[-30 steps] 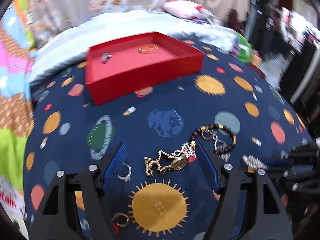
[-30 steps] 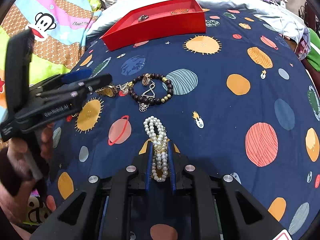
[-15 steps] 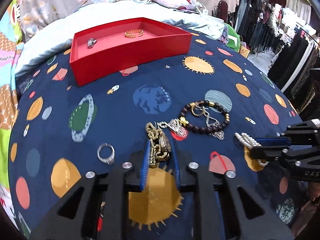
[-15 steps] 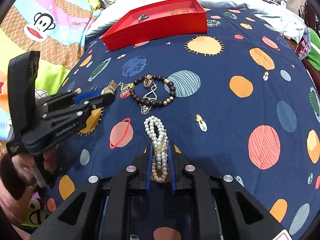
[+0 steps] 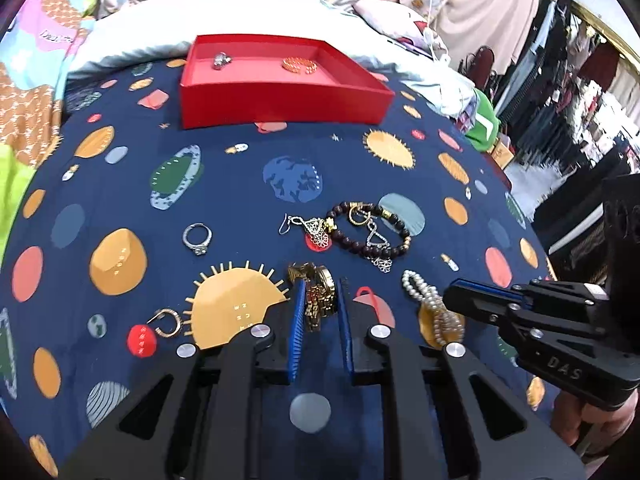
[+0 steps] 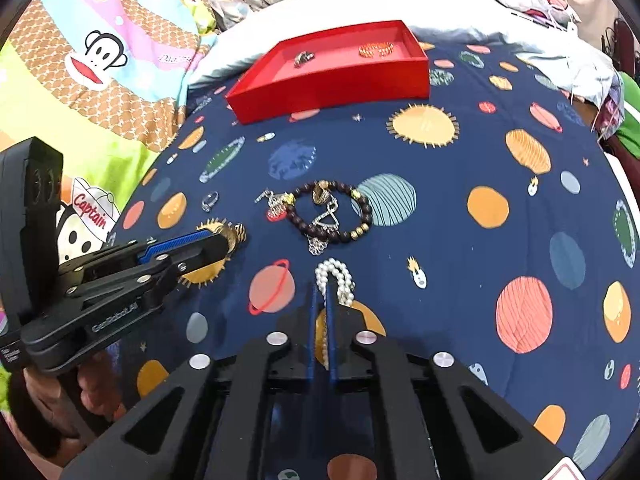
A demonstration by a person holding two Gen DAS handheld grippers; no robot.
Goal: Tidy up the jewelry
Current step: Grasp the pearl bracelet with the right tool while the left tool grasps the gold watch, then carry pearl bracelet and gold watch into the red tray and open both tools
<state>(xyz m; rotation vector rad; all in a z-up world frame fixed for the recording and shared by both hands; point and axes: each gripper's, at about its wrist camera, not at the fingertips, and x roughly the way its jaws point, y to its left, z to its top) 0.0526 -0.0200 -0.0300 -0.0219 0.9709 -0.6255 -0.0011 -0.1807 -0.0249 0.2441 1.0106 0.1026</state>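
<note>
Left gripper (image 5: 320,286) clamps gold watch (image 5: 318,296); right gripper (image 6: 322,294) clamps pearl bracelet (image 6: 338,276)

Both views are bright and evenly lit, with saturated colours and only soft, faint shadows. Strong fisheye distortion bows the scene outward, and dark vignette fills the frame corners. The centre is fairly sharp. Detail smears toward the edges, most in the upper right of the left wrist view, where pale fabric looks slightly washed out.
</note>
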